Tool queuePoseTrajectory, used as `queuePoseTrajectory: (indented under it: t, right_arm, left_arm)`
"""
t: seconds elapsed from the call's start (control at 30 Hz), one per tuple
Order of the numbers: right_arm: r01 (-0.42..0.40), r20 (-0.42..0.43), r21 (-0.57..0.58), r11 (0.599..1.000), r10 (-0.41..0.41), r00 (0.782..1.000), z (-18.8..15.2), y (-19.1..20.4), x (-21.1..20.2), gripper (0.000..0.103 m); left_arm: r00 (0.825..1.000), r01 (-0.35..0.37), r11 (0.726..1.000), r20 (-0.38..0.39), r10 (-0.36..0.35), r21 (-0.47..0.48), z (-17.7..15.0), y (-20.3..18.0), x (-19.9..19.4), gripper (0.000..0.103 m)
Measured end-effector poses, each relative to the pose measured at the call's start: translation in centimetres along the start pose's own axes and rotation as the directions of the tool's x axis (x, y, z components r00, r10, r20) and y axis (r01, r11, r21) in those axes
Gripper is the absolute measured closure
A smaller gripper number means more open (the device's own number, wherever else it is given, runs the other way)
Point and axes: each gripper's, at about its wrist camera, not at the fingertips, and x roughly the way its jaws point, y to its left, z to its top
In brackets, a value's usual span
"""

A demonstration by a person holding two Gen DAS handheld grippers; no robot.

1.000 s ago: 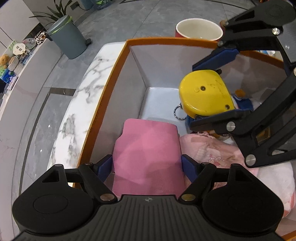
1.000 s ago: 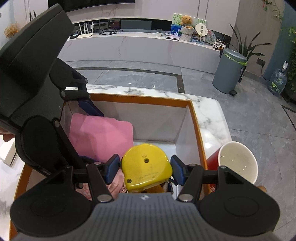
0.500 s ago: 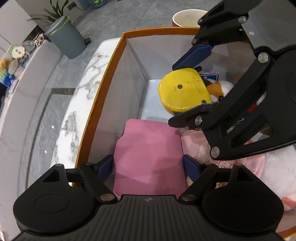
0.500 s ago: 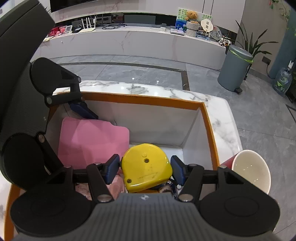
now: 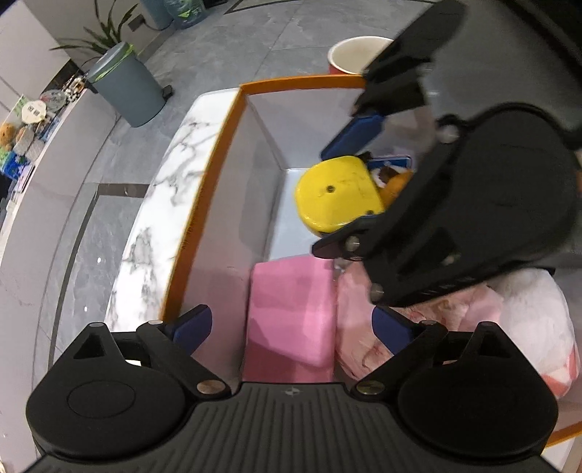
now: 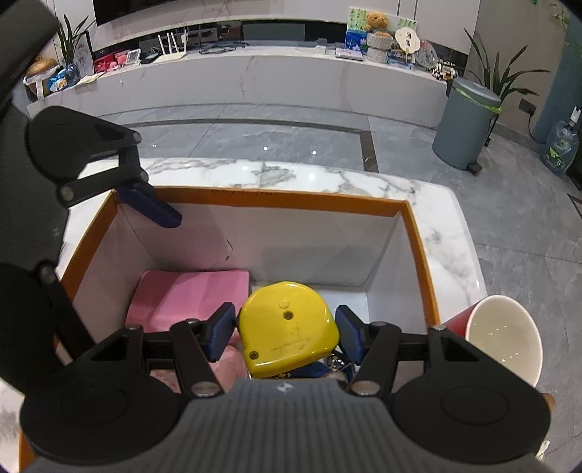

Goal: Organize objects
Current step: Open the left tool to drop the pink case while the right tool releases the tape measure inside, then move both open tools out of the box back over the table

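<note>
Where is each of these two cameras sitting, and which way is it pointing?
Left wrist view: rides on the left tongs, looking steeply down into the box; their jaws have just been opening, clear of the pink pad. The right tongs show too.
Right wrist view: rides on the right tongs, looking down and across the room; they grip the yellow tape measure.
Both show the box, pad, tape measure, cup and bin.

Grey pedal bin [image 6: 467, 125] beside a potted plant [image 6: 498, 69]; teddy bear [image 6: 378, 22] on the marble counter [image 6: 254, 78].

1 yellow tape measure [image 6: 287, 329], 1 pink pad [image 5: 291, 309], 1 box [image 6: 254, 198], 1 red cup [image 6: 503, 336].
</note>
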Motion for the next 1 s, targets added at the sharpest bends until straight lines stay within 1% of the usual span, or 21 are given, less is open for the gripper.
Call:
queuePoseTrajectory:
  t: [0.13,0.27,0.37,0.47,0.6,0.67,0.73,0.9,1.0]
  right_arm:
    - [0.022,-0.017,-0.007,1.0,-0.022,1.0,-0.3,0.1,0.6,0.04]
    - [0.023,-0.034,0.009,1.0,-0.023,0.999,-0.3,0.0,1.0,0.04]
    - [0.019,-0.018,0.004,1.0,-0.019,1.0,-0.5,0.1,0.6,0.038]
    - [0.004,-0.002,0.006,1.0,-0.004,1.0,-0.6,0.1,-0.1,0.036]
    - [0.009,0.008,0.005,1.0,-0.009,1.0,-0.8,0.2,-0.9,0.034]
    - [0.014,0.013,0.009,1.0,-0.014,1.0,-0.8,0.2,-1.3,0.033]
    - [0.014,0.017,0.017,1.0,-0.014,1.0,-0.9,-0.1,-1.7,0.033]
    - [0.013,0.021,0.027,1.0,-0.014,1.0,-1.3,-0.2,-2.7,0.033]
    - [0.013,0.025,0.025,1.0,-0.014,1.0,-1.6,-0.3,-3.2,0.033]
  left_arm:
    - [0.998,0.065,0.997,-0.013,-0.064,0.037,-0.3,-1.0,0.1,0.0]
    - [0.998,0.059,0.997,-0.004,-0.059,0.047,-0.5,-1.7,0.3,0.0]
    - [0.997,0.079,0.996,-0.002,-0.079,0.028,-0.5,-1.5,0.4,0.0]
    - [0.995,0.104,0.994,-0.001,-0.104,0.015,-0.7,-1.4,0.1,0.008]
    - [0.992,0.124,0.992,-0.006,-0.124,0.007,-0.8,-1.5,-0.3,0.009]
    - [0.99,0.139,0.99,-0.004,-0.139,0.001,-0.9,-1.8,-0.6,0.015]
    - [0.992,0.128,0.992,0.0,-0.128,-0.001,-1.0,-2.6,-1.0,0.015]
    - [0.994,0.106,0.994,0.006,-0.106,-0.016,-1.0,-3.0,-1.4,0.015]
    - [0.997,0.078,0.997,0.01,-0.077,-0.015,-1.0,-3.3,-2.0,0.012]
